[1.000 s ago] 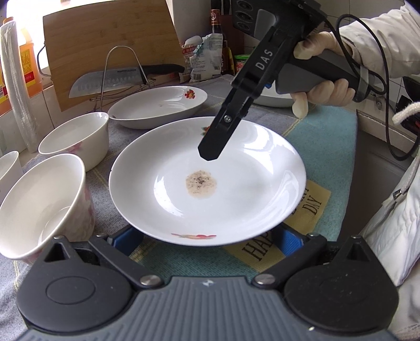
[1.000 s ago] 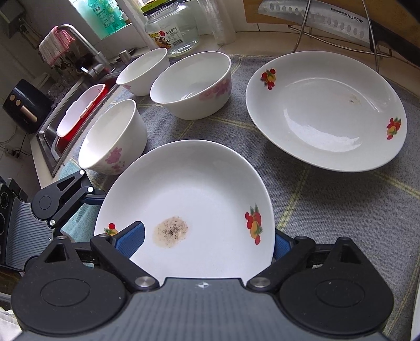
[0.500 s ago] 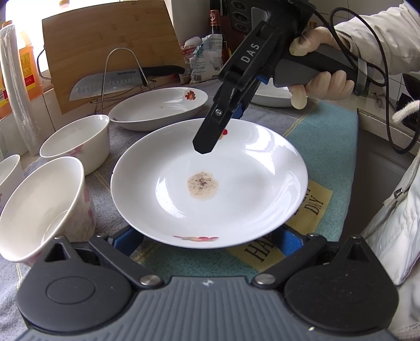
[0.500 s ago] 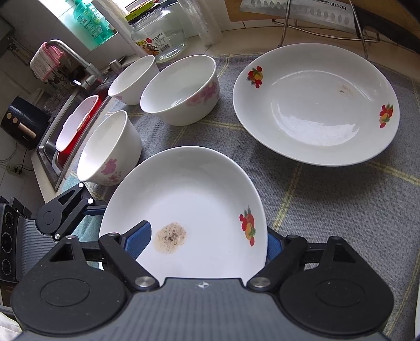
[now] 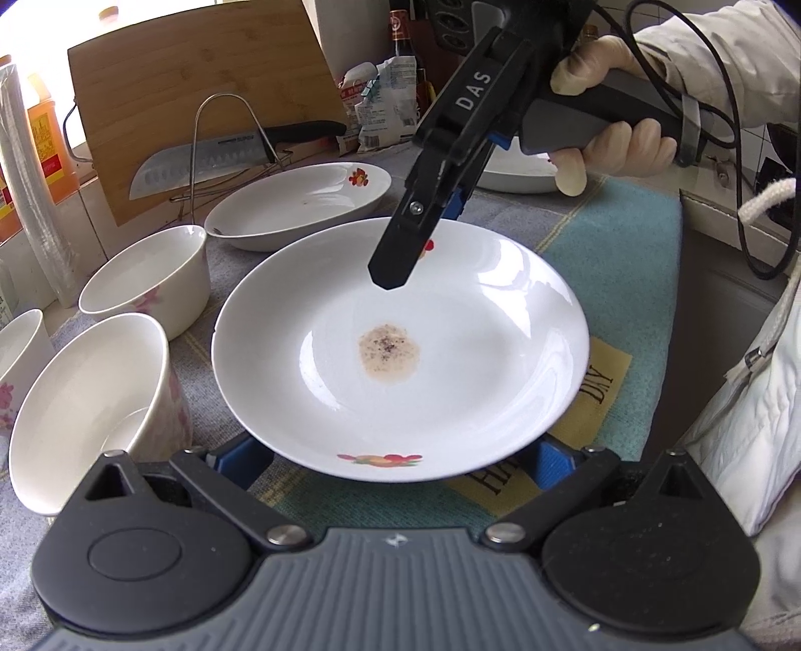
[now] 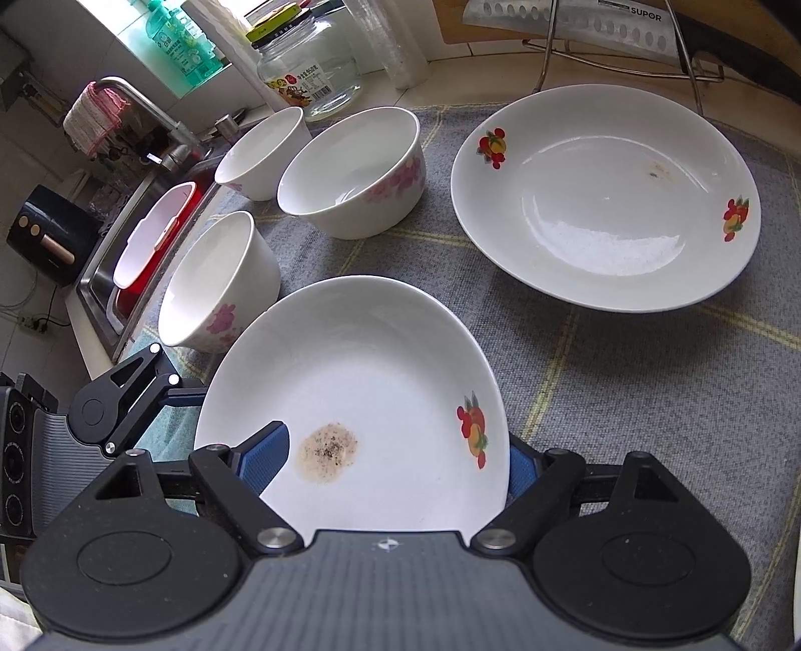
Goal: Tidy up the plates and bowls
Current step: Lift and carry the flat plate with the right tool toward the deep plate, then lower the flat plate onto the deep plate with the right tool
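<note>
Stained plate (image 5: 400, 350) raised above the bench mat (image 6: 626, 380), far rim clamped in right gripper (image 5: 420, 240) jaws. Near rim between left gripper (image 5: 395, 460) jaws, spread wide. "DAS" on right gripper; "SUPOR" on knife (image 6: 575, 25).

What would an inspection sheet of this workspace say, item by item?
Surface: grey cloth mat, with a teal mat beside it.
Job's things: stained plate nearest; second plate behind it; three bowls, upright.
Clutter: knife on a wire stand, cutting board, glass jar.
Grippers: left gripper open at the stained plate's near rim; right gripper straddles its rim, grip unclear.
Cables: black cable trails from the right gripper's handle.
Surroundings: sink holding a red tub.
</note>
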`<state>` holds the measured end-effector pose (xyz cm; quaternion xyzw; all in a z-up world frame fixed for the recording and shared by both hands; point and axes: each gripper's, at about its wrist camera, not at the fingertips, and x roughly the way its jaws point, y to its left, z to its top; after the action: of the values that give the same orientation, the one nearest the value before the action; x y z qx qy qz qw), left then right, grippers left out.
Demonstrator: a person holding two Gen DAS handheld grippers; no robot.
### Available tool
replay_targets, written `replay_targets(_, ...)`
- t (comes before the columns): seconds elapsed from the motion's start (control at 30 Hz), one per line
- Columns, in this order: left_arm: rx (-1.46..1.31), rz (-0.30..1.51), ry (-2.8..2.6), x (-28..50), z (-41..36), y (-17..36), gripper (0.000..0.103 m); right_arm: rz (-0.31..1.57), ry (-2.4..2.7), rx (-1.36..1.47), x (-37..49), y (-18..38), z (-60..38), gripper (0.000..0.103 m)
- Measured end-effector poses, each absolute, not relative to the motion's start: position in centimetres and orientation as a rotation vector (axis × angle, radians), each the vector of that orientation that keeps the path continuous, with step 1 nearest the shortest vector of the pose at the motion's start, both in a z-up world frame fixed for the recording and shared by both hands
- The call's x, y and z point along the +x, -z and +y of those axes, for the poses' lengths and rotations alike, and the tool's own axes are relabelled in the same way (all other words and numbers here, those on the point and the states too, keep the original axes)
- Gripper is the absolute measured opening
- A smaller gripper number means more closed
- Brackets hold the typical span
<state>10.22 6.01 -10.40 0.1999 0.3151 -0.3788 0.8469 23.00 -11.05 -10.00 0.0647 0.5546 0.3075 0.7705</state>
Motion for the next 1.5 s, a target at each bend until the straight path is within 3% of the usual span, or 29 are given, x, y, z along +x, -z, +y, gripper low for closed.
replay_targets(0.6,0.414,0.675,0.809,10.8,3.7,8.1,0.101,1.171,-0.666,0.152,22.9,8.2,-13.9,0.09)
replay_targets(1.5,0.423,0.681,0.9,14.6,-9.5,5.6,0.101,1.079,-0.545,0.216,22.6,5.4,-27.8,0.091)
